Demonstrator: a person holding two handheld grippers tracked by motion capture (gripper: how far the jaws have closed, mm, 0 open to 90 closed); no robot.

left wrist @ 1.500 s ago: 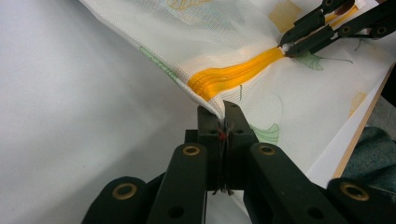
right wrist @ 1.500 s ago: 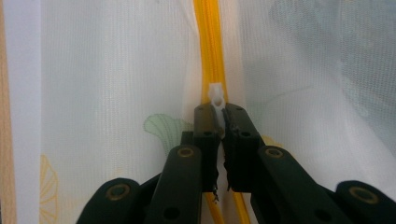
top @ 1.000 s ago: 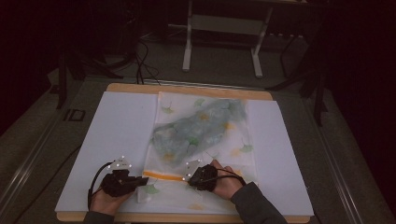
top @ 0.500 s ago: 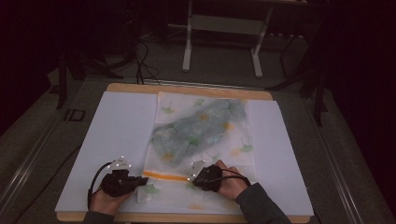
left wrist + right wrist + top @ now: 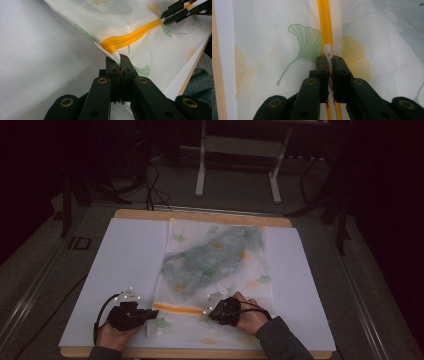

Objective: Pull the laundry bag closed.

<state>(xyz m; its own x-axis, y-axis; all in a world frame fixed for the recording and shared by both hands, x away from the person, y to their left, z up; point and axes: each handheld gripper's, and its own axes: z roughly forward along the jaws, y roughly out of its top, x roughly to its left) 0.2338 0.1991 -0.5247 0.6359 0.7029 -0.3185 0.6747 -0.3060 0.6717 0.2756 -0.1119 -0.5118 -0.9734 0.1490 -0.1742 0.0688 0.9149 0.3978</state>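
While the left gripper [image 5: 150, 314] stays where it was a second ago near the table's front edge, the right gripper [image 5: 209, 308] has slid a little toward it along the orange zipper [image 5: 177, 308], from just right of the bag's middle to nearer its centre. The mesh laundry bag [image 5: 217, 270] itself lies as before, flat on the white sheet [image 5: 125, 265] that covers the table [image 5: 200, 215], running from the back edge to the front edge, with a grey-green garment [image 5: 210, 257] showing through its upper half.

In the left gripper view the left gripper's [image 5: 117, 62] jaws are pressed together on the bag's corner fabric at the end of the zipper [image 5: 127, 40]. In the right gripper view the right gripper's [image 5: 329, 61] jaws are clamped on the white zipper pull [image 5: 328, 51], which sticks up between them.

Wide bare sheet lies left of the bag and a narrower strip to its right; the front edge is close behind both hands, and the right gripper view shows the wooden rim [image 5: 217, 62] just past the sheet.

Both forearms are cut off by the bottom of the high view. That view is dim, so whether the zipper is open or shut between the grippers is hard to say; it looks closed. Dark floor, cables and a white stand [image 5: 237, 165] sit beyond the back edge.
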